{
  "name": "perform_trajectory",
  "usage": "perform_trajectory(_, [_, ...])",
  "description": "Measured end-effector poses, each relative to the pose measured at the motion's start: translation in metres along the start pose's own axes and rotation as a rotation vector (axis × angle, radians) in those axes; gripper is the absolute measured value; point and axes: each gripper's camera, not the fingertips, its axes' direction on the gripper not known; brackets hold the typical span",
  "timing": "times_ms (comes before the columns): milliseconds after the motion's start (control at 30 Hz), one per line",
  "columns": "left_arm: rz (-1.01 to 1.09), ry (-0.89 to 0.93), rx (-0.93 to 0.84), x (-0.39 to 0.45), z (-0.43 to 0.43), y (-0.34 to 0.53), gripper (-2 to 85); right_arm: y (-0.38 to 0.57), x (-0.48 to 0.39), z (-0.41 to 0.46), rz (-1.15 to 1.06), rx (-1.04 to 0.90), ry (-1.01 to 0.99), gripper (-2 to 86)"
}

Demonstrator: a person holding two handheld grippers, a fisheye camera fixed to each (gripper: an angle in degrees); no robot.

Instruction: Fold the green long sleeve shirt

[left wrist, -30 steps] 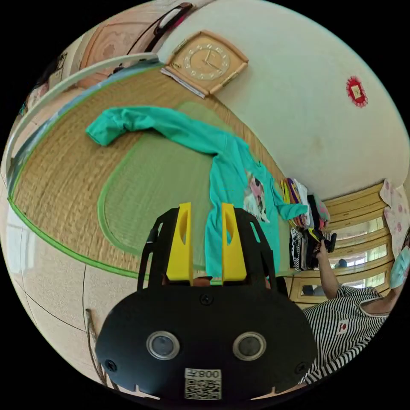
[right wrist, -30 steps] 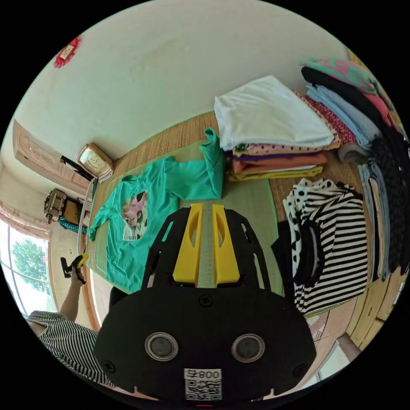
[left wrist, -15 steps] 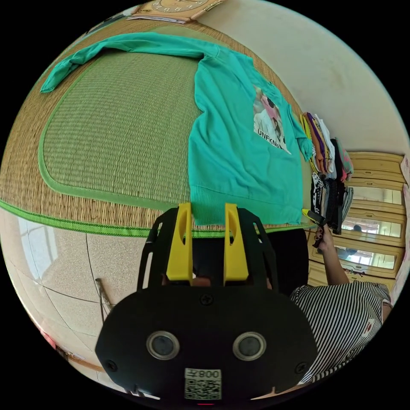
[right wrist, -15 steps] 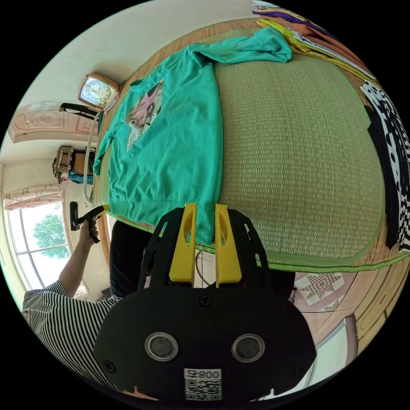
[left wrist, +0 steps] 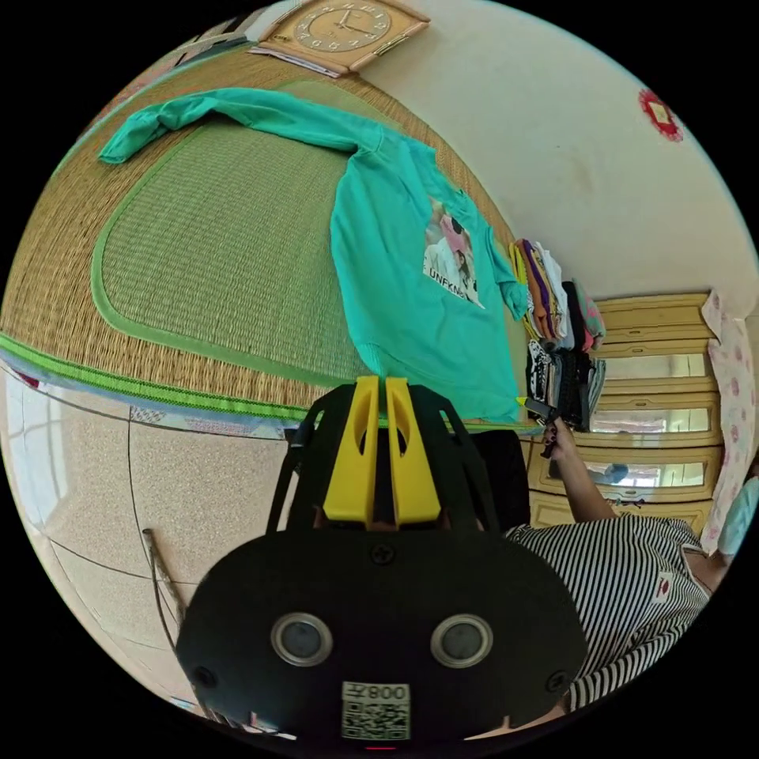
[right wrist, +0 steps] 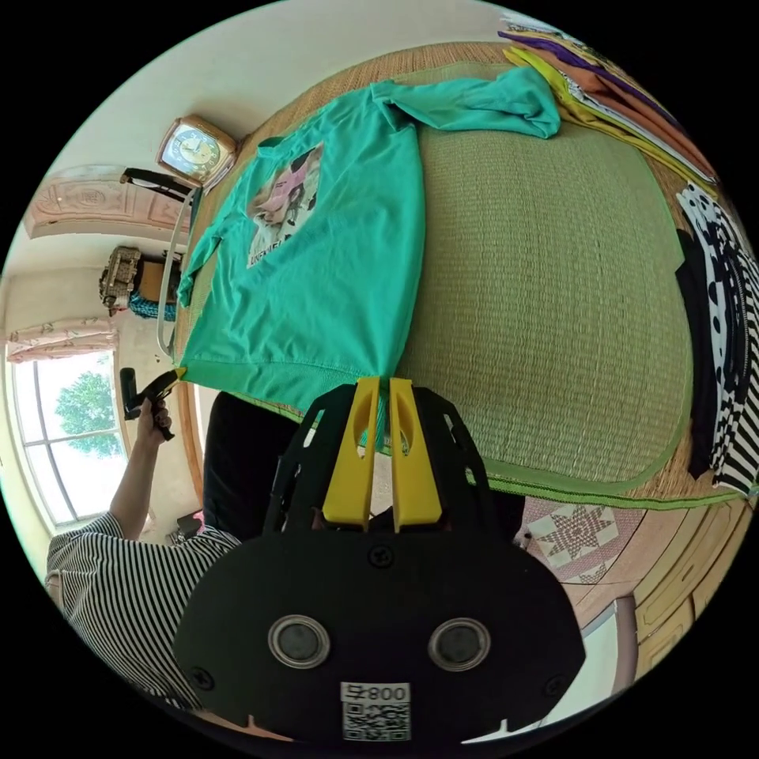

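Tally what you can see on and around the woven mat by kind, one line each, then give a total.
Green long sleeve shirt: 1
Woven mat: 1
Wall clock: 1
Stacks of folded clothes: 2, as far as the left gripper view shows
Handheld grippers: 2, left gripper and right gripper, each shut on a hem corner
Total: 7

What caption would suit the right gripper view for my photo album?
Yellow-jawed right gripper pinches the hem corner of a green long sleeve shirt spread flat on a woven straw mat.
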Motion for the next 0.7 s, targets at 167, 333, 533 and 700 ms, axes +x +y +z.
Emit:
perform_trajectory(167, [0.015, 0.046, 0.091, 0.001, -0.024, 0.029, 1.3, 0.033, -0.011, -0.05, -0.063, 0.048, -0.114, 2.0])
perform_trajectory(333, [-0.032, 0.037, 0.109, -0.014, -0.009, 0.049, 1.4, 0.057, -0.003, -0.039, -0.035, 0.024, -0.132, 2.0])
perform_trajectory(533, [-0.138, 0.001, 0.05, -0.041, 0.053, 0.043, 2.1, 0.06, 0.016, 0.008, 0.075, -0.03, -0.16, 2.1])
perform_trajectory(700, [-0.132, -0.069, 0.096, -0.035, 0.063, 0.036, 3.7, 0.071, 0.006, -0.011, 0.066, 0.025, -0.126, 2.0])
